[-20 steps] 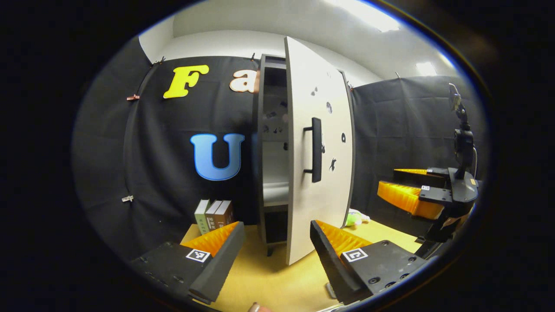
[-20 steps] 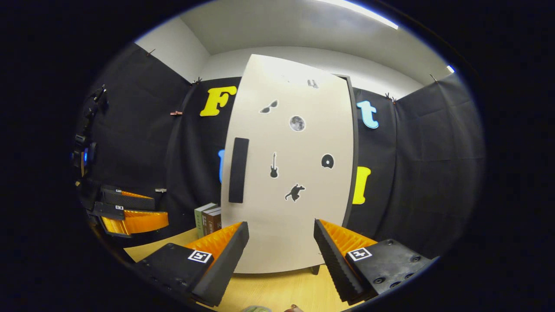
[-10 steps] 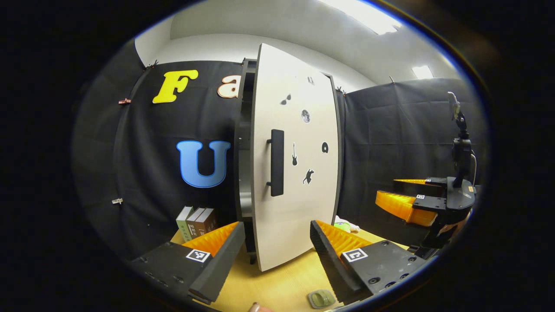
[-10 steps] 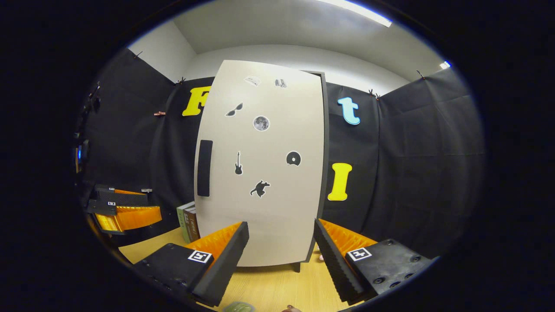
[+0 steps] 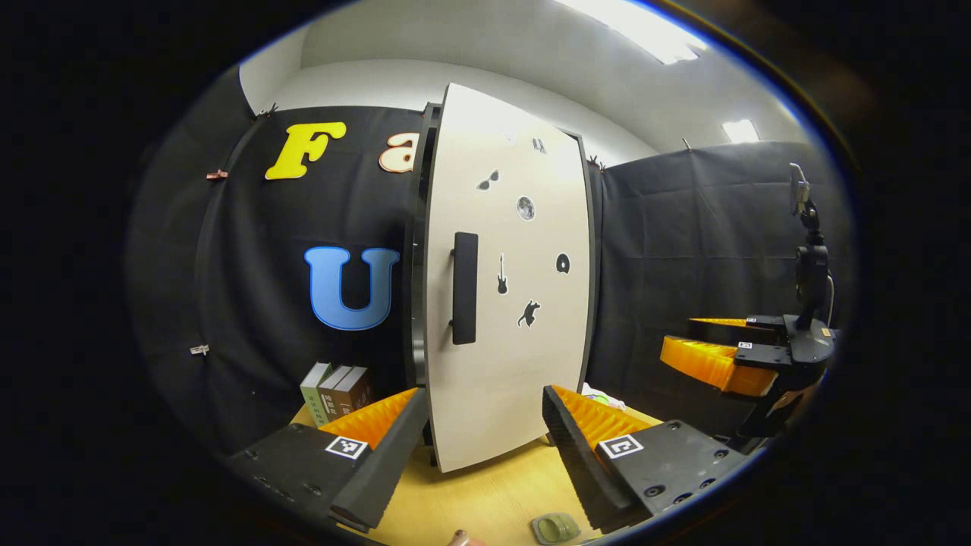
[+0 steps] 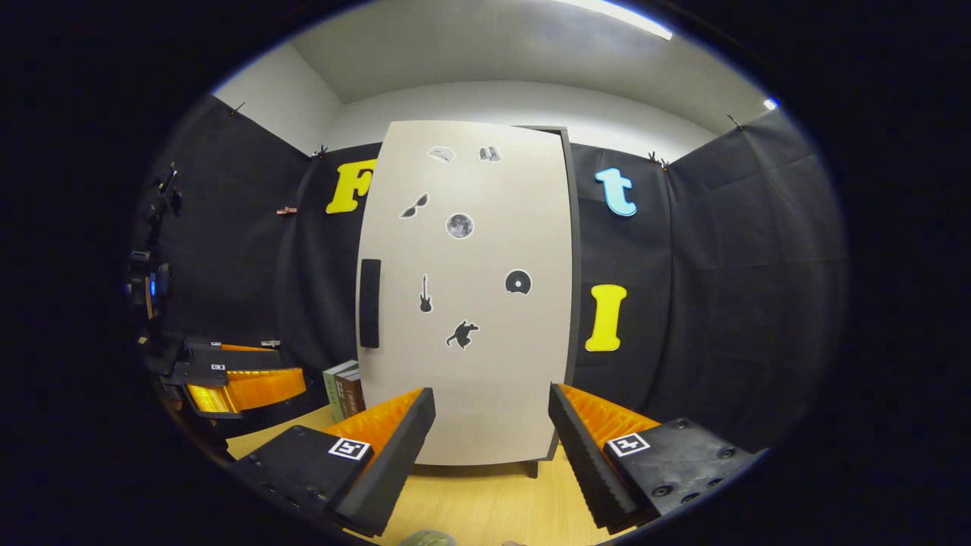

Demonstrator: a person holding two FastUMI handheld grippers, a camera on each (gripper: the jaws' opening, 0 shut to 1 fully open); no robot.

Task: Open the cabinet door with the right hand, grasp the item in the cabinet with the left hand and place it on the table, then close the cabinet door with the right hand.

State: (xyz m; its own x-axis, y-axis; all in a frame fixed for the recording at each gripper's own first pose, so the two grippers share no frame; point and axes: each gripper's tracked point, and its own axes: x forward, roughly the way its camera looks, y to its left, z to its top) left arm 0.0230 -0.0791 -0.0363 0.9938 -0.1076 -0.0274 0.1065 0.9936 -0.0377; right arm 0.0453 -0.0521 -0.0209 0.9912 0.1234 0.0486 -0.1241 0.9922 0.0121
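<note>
Booth: black cloth walls, pale ceiling, wooden table (image 5: 485, 500) under both tools.
Left gripper (image 5: 485, 447): jaws spread wide, nothing between them; it hangs over the table, pointed at the cabinet.
Right gripper (image 6: 491, 447): jaws likewise apart and empty, facing the door square on; also seen off to the right in the left gripper view (image 5: 717, 353).
Item (image 5: 554, 527): small greenish, roundish object on the table, just below and between the left gripper's fingers; its edge shows at the bottom of the right gripper view (image 6: 427, 539). Judged to be the piece taken from the cabinet.
Item handling: looks small and light, probably stiff; exact make too small to tell. A pinch across its width would suit if it must be moved.
Cabinet door (image 5: 508, 303): pale panel with dark stickers, straight ahead of both grippers; looks shut or very nearly so, a dark slit showing at its left edge in the left gripper view.
Door handle (image 5: 464, 298): dark vertical bar near the door's left edge, stiff, the natural hold; a flat push on the panel would also seat it.
Books (image 5: 334, 390): three upright, ahead and left of the left gripper, beside the cabinet.
Stage: final step, judged almost complete.
</note>
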